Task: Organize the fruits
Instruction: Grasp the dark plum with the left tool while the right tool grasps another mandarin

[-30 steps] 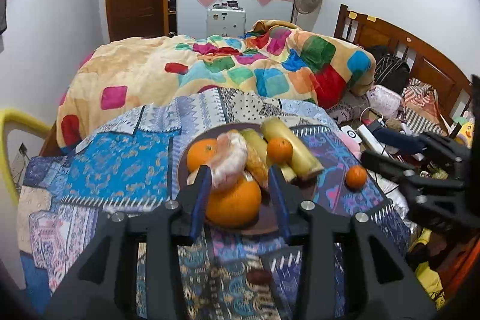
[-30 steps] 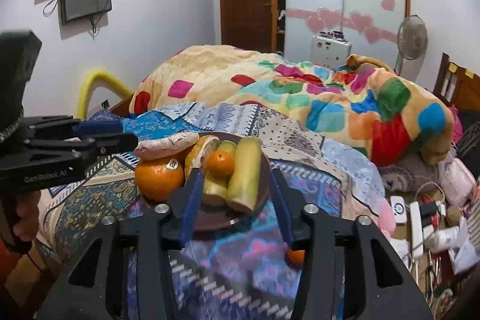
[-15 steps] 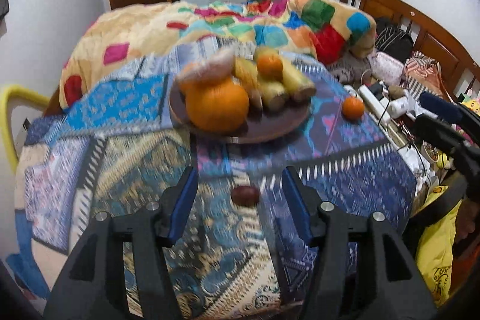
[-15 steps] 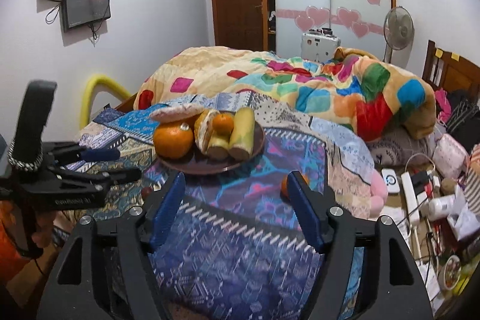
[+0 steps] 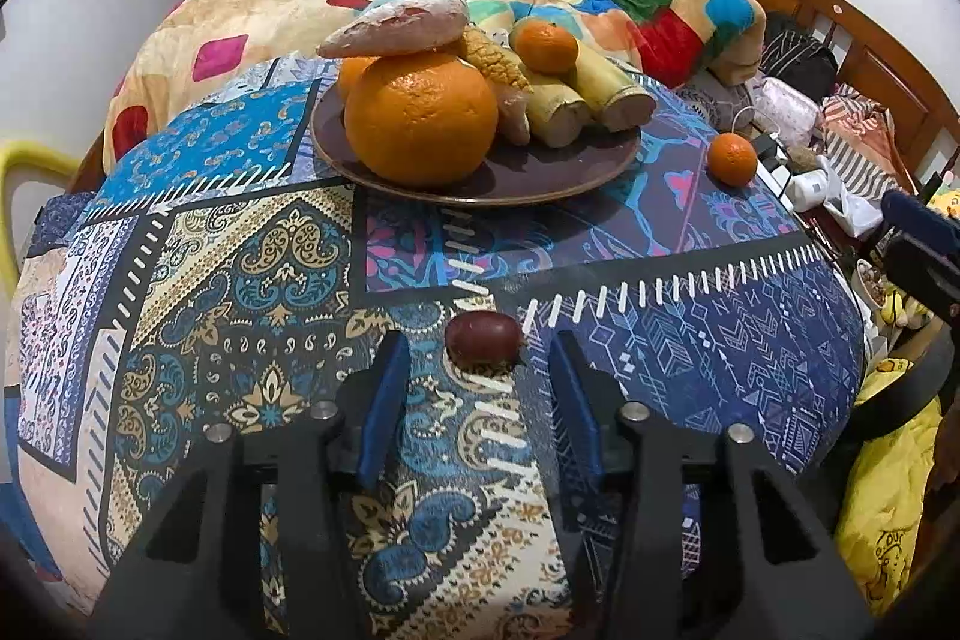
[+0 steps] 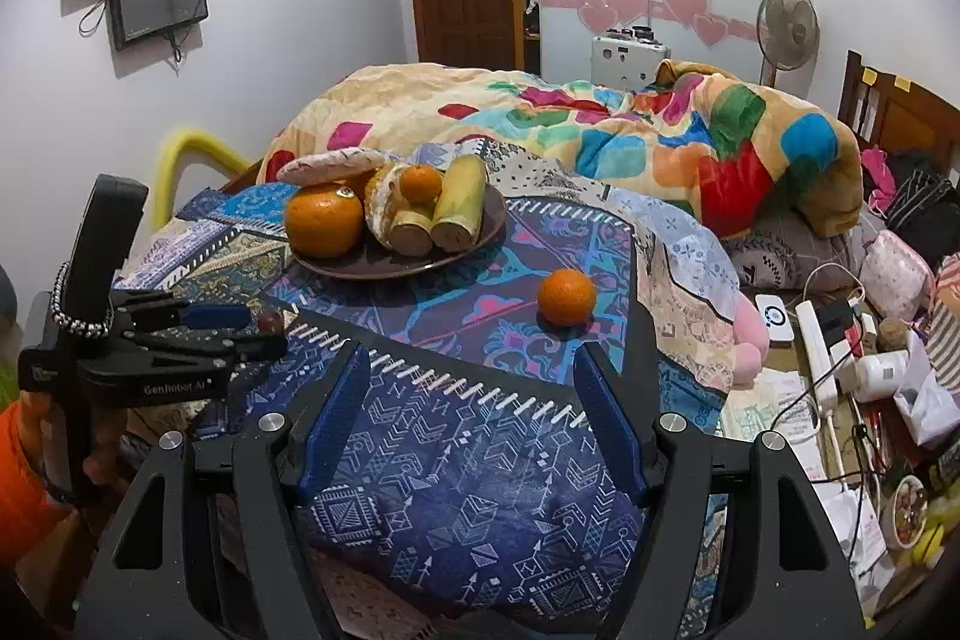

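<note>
A second ago the left gripper framed the big orange on the dark brown round plate; now it hangs lower, over the patterned blue cloth, with the small dark maroon oval fruit lying just ahead of its blue pads, long axis running across from jaw to jaw. The jaws are closing, not yet touching it. The right gripper has spread wider and grips nothing; the small loose orange tangerine lies beyond its right jaw.
</note>
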A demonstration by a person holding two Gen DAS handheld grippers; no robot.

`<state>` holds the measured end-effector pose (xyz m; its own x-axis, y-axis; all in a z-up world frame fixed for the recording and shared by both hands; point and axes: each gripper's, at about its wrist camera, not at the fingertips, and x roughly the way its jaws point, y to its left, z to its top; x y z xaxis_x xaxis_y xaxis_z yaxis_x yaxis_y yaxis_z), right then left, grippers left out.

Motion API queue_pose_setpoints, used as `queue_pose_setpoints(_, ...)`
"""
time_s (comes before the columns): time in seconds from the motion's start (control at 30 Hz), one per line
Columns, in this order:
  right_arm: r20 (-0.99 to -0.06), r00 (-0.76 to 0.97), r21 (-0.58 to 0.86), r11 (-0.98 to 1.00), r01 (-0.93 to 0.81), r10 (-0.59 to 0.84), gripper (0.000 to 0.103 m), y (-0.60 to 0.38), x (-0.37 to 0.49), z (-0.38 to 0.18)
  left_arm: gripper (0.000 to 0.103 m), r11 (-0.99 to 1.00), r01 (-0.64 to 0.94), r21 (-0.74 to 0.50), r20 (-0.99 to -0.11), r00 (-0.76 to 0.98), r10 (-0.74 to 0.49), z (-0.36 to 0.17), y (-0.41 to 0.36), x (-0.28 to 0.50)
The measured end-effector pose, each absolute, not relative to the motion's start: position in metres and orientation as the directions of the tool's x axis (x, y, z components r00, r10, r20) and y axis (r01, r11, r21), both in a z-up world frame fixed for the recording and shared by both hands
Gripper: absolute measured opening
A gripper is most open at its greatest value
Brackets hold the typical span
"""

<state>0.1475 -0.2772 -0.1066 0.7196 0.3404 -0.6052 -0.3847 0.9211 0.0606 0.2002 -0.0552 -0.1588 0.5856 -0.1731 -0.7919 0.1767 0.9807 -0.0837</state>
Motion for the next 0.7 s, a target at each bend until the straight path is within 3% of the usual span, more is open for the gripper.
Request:
queue_pose_setpoints(0.13, -0.616, 0.712, 0.063, 0.922, -0.383, 0.338, 0.067, -0.278, 0.152, -0.112, 0.033, 0.981, 0.176, -0.084, -0.786, 0.594, -0.174, -0.159, -0.054, 0.201)
queue_pose_setpoints(0.2, -0.620, 0.708, 0.065, 0.922, -0.382, 0.337, 0.067, -0.278, 0.154, -0.115, 0.021, 0.978, 0.187, -0.095, -0.784, 0.592, -0.189, -0.158, -0.054, 0.203)
queue_pose_setpoints(0.7, -0.655, 0.703, 0.025, 0.938, -0.347, 0.277, 0.067, -0.279, 0.209, -0.125, 0.018, 0.966, 0.240, -0.099, -0.709, 0.664, -0.238, -0.111, -0.075, 0.221)
